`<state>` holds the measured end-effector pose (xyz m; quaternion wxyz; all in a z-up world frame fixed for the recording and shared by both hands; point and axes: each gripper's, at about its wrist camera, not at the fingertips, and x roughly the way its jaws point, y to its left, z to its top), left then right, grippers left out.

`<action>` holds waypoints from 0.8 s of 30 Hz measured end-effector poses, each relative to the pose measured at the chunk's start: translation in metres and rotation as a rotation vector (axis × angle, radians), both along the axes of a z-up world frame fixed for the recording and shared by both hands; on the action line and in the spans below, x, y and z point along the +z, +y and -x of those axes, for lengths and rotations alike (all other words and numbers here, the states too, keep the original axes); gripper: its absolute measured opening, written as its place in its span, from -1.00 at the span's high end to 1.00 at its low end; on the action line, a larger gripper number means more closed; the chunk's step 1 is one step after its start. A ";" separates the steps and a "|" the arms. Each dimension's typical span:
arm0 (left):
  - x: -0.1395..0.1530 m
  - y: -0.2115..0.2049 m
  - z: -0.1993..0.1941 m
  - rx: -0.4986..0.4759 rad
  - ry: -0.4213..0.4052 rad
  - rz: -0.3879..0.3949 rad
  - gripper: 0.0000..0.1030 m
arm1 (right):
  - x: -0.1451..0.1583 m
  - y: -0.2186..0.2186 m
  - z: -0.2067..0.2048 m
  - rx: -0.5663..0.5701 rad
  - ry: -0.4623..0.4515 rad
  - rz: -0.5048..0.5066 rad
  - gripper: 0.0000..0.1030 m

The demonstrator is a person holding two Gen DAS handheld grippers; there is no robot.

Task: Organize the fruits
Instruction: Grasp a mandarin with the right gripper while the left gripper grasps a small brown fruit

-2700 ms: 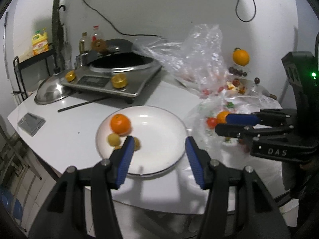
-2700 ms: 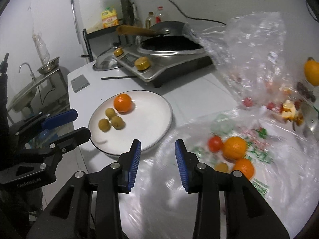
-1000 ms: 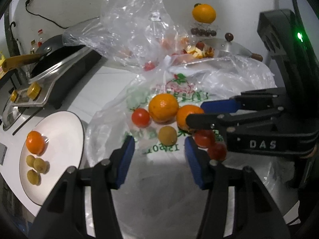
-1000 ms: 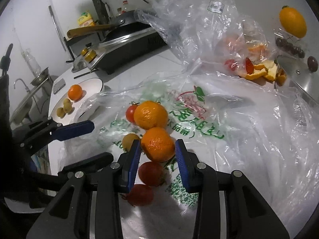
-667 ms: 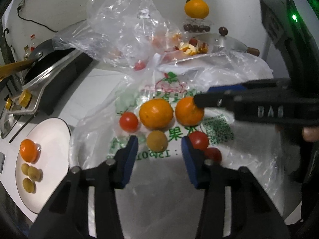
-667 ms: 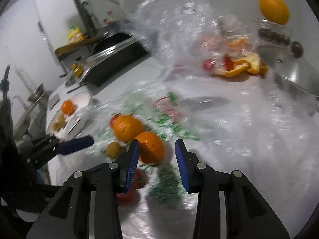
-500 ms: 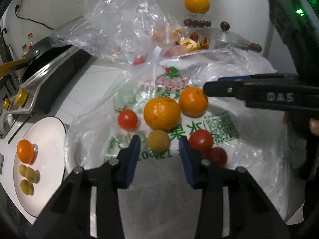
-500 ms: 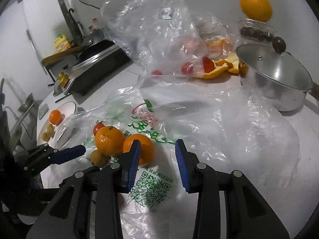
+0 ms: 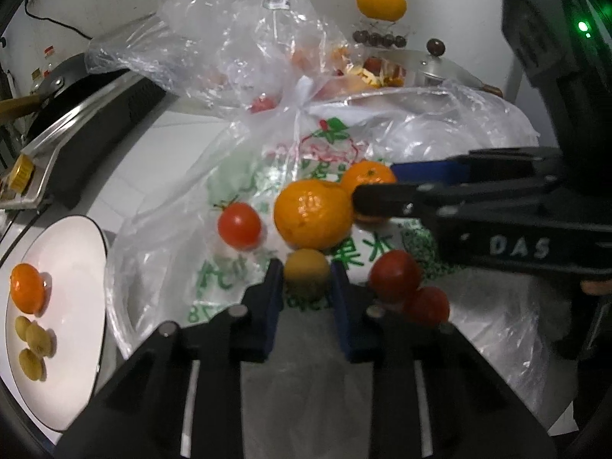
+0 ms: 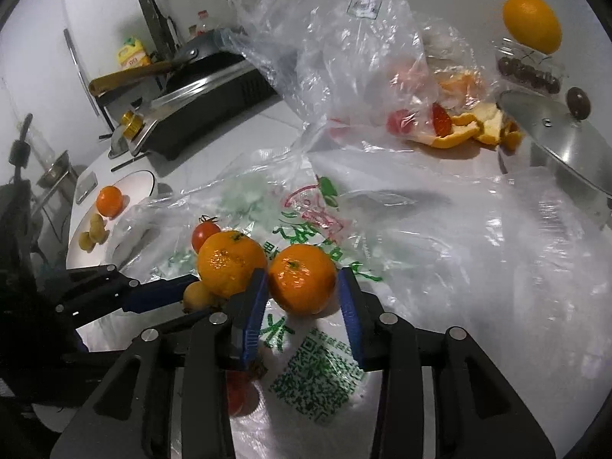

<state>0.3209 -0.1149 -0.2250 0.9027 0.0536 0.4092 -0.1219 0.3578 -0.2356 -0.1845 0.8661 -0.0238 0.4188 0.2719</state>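
My left gripper sits lowest and nearest, its blue pads on either side of a small yellow-brown fruit. The pads look to be touching its sides, but I cannot tell whether they are truly clamped or only framing it. My right gripper straddles a mandarin, jaws apart and close to its flanks, with no clear squeeze yet.

Both fruits lie on the flattened printed plastic bag spread over the white table. Just beside them are a larger mandarin, a cherry tomato with a stem, and two more tomatoes touching each other under the right gripper's body.

Off to my left the white plate already holds one mandarin and three small yellow fruits, so I judge the sorting is partly done: four pieces are on the plate and six are left on the bag, two of them between my jaws.

Farther back stand a crumpled clear bag with orange peel by it, a pot lid, an induction cooker with a pan, and a lone orange fruit on a box of dark berries.
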 end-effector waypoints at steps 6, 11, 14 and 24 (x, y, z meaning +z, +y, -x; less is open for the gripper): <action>0.004 0.005 0.004 -0.003 -0.003 0.024 0.50 | -0.003 0.008 0.000 0.012 -0.012 0.032 0.23; 0.014 0.012 0.012 0.000 -0.026 0.037 0.50 | 0.006 0.005 0.005 -0.010 -0.035 0.030 0.23; 0.020 0.017 0.017 0.005 -0.041 0.042 0.50 | 0.017 0.004 0.011 -0.018 -0.059 0.023 0.23; 0.039 0.030 0.037 0.004 -0.089 0.057 0.50 | 0.050 0.013 0.035 -0.007 -0.119 0.004 0.23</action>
